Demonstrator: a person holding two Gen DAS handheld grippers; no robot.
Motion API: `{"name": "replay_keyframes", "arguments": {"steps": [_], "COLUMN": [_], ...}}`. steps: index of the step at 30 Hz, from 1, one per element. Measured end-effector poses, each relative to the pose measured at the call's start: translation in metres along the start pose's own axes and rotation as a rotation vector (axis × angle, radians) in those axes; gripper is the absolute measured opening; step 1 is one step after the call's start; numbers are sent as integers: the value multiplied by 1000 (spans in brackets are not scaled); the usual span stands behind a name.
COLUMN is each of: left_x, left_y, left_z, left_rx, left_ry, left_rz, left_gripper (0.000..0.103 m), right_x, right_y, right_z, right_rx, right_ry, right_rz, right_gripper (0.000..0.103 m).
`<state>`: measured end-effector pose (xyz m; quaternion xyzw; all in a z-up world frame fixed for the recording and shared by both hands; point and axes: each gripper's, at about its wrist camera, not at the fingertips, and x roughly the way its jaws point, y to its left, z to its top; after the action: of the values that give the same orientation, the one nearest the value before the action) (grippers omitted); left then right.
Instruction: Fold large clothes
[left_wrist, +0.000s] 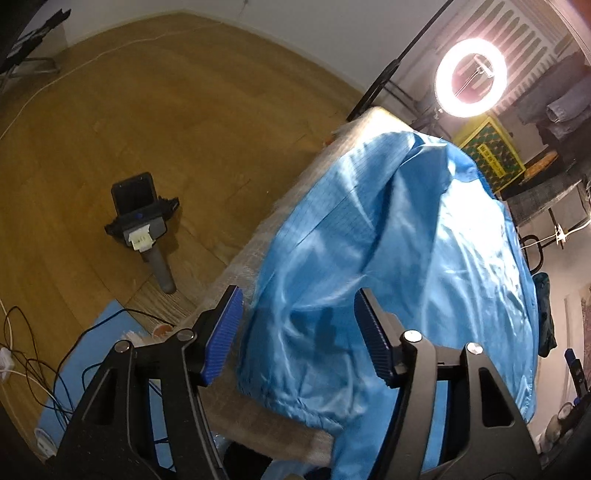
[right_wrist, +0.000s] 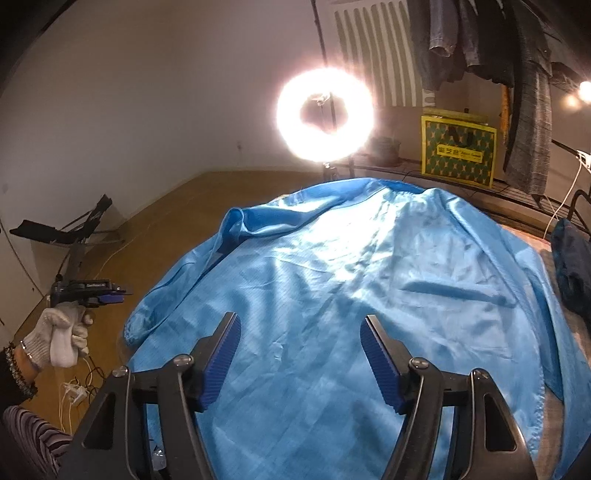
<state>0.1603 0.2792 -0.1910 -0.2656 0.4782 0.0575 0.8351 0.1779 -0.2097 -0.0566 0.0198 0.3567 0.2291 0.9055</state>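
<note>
Both grippers, left gripper (left_wrist: 297, 332) and right gripper (right_wrist: 301, 356), jaws parted and empty, over blue garment (right_wrist: 351, 277) on table (left_wrist: 236, 266).

The left gripper (left_wrist: 297, 332) points steeply down over the near left edge of the blue garment (left_wrist: 388, 258), jaws apart with nothing pinched. A white-gloved left hand (right_wrist: 61, 336) holds it. The right gripper (right_wrist: 301, 354) hovers over the garment's middle, pads clear of the cloth.

Left wrist view: close above the blue garment (left_wrist: 388, 258), tilted down past its edge toward the wooden floor (left_wrist: 166, 110).
Right wrist view: low, facing across it.
Shared: garment, ring light (right_wrist: 325, 114), probably the yellow box (right_wrist: 458, 151).
</note>
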Motion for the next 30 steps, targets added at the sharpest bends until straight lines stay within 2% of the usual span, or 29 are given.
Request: {"name": "replay_keyframes", "arguments": {"steps": [6, 9, 12, 14, 16, 20, 23, 30], "left_x": [23, 32, 40, 44, 46, 35, 13, -78], "left_y": [10, 12, 11, 8, 5, -2, -12, -70], "left_z": [1, 1, 0, -1, -1, 2, 10, 36], "left_rx": [-23, -26, -28, -11, -3, 6, 27, 206], "left_ry": [40, 60, 87, 92, 84, 37, -22, -241], "left_rz": [-9, -7, -35, -33, -34, -67, -84, -108], "left_gripper": [64, 52, 33, 11, 6, 1, 1, 1], "right_x": [17, 21, 22, 23, 23, 21, 21, 24], "right_y": [8, 11, 14, 14, 14, 13, 9, 2], "right_z": [1, 3, 4, 4, 4, 4, 3, 1], "right_rx": [-9, -14, -18, -19, -22, -24, -13, 22], "right_ry": [29, 29, 27, 27, 29, 34, 50, 95], "right_rz": [16, 18, 17, 19, 18, 18, 24, 60], "right_gripper": [70, 70, 70, 70, 70, 68, 62, 41]}}
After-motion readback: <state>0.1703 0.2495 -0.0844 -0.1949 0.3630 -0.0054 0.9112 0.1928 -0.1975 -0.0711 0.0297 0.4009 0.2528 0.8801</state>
